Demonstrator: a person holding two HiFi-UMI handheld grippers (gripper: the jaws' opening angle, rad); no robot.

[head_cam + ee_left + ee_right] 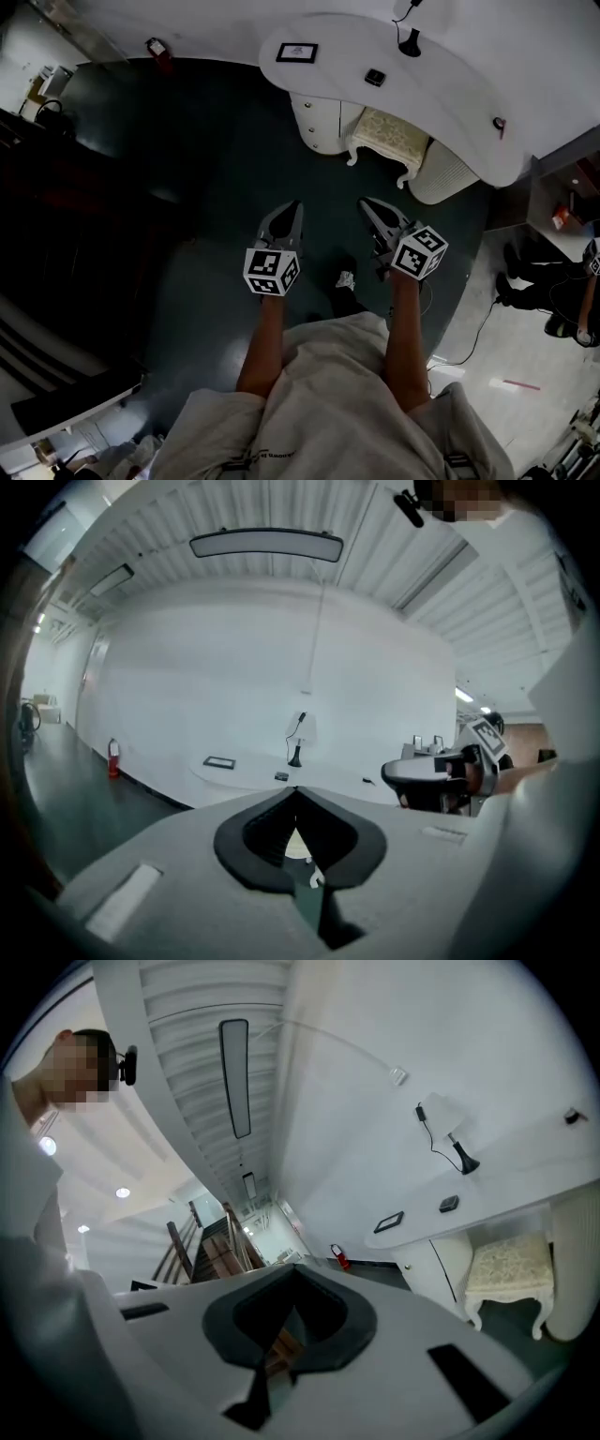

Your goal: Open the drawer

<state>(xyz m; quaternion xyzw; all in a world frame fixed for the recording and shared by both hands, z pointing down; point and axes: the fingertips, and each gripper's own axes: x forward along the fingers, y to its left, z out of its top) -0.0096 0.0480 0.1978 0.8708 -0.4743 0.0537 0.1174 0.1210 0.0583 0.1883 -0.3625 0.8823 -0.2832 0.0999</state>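
Presently left tool (292, 211) and right tool (370, 206) each pressed together, empty, mid-frame; drawer cabinet (319, 120) under white table (450, 84), upper centre, well apart. Risk: arriving with jaws unopened, glancing off drawer front.

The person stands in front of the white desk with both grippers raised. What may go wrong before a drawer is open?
1. Both the left gripper and the right gripper are shut and empty; unless one opens in time, it may only knock the white cabinet.
2. The stool stands right beside that cabinet, so an arm could bump it.
3. A small white scrap lies on the dark floor just in front of the person and might be stepped on.
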